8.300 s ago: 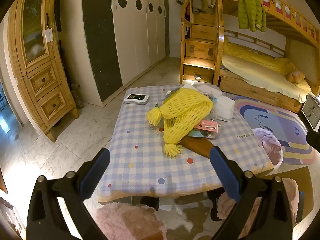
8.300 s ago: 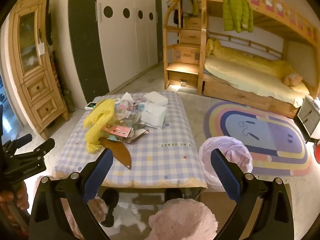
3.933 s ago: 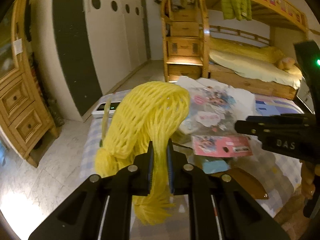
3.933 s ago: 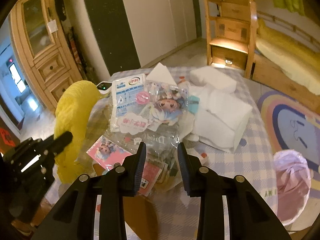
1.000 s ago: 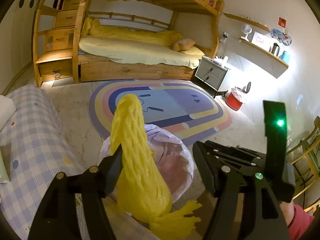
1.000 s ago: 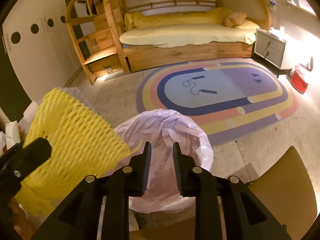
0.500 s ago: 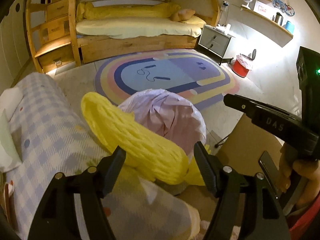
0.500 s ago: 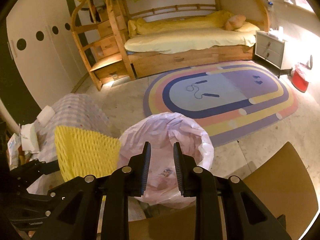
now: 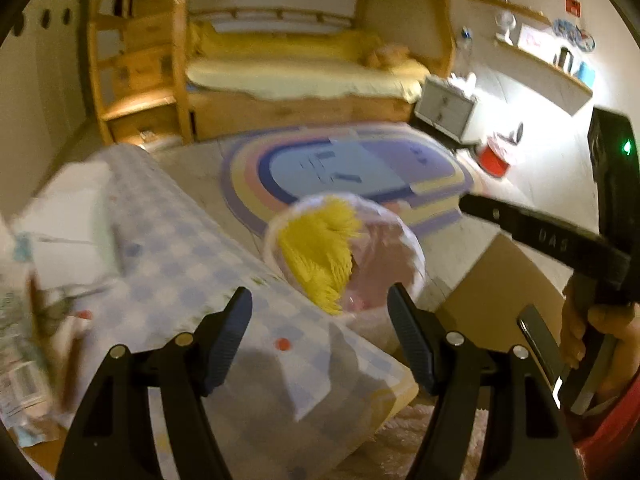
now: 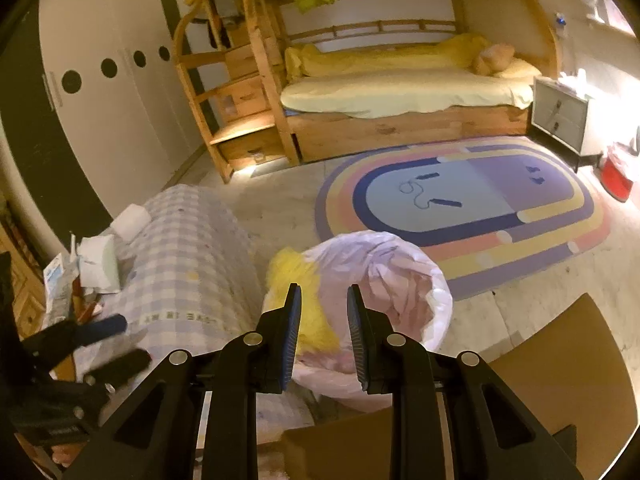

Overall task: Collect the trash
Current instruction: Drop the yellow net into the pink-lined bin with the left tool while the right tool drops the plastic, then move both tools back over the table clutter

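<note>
The yellow foam net [image 9: 316, 240] lies in the pink-lined trash bin [image 9: 392, 248] beside the table, its frayed end sticking up at the near rim. My left gripper [image 9: 318, 292] is open and empty above the corner of the checked table [image 9: 180, 248], short of the bin. In the right wrist view the net [image 10: 288, 276] hangs at the bin's [image 10: 380, 264] left rim. My right gripper [image 10: 322, 304] hovers over that rim with a narrow gap between its jaws and nothing pinched. The left gripper [image 10: 120, 346] shows at the lower left, blurred.
Paper and plastic packets [image 10: 96, 264] lie on the far part of the table [image 10: 188, 248]. A brown chair seat [image 10: 560, 364] stands right of the bin. Beyond are the oval rug [image 10: 460, 204], a grey nightstand [image 10: 560, 120], a small red bin [image 10: 618, 176] and the bunk bed.
The yellow net left my left gripper's jaws and dropped into the bin. The left gripper drew back over the table corner. The right gripper rose a little above the bin.
</note>
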Demonstrator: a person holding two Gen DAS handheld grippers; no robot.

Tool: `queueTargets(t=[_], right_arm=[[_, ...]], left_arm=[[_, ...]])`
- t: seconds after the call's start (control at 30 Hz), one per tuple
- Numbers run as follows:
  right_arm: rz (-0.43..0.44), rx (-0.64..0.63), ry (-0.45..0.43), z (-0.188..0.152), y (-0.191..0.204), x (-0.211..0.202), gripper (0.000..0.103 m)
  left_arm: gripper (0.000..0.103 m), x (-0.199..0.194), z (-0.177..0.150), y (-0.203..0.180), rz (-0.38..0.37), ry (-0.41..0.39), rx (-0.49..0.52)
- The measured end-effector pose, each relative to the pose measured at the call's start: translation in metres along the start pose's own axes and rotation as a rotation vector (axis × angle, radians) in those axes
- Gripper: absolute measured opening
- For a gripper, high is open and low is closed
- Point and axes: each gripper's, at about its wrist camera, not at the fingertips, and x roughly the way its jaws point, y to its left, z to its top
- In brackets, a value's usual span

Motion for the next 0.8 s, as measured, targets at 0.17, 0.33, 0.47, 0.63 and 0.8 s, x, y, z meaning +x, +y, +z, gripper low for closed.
queueTargets(t=[0.17, 0.33, 0.47, 0.63, 0.8], right_arm=[[0.020, -0.024, -0.033, 0.005, 0.015, -0.017, 0.025], [0.064, -0.085, -0.055, 0.011, 0.050, -0.037, 0.025], [0.115, -0.130, -0.063, 0.010, 0.079, -0.051, 0.026], [0.206, -0.199, -0.052, -0.001, 0.128, -0.061, 0.032], [0.283, -0.278, 0.001, -0.020, 0.178, -0.052, 0.035]], left_arm=[[0.068, -0.038, -0.001, 0.011, 0.070, -0.110, -0.029], [0.068, -0.075, -0.011, 0.027, 0.162, -0.172, -0.061], [0.069, -0.105, -0.032, 0.051, 0.267, -0.191, -0.102], [0.071, -0.144, -0.065, 0.087, 0.413, -0.207, -0.182], [0.073, -0.177, -0.092, 0.124, 0.521, -0.217, -0.273]])
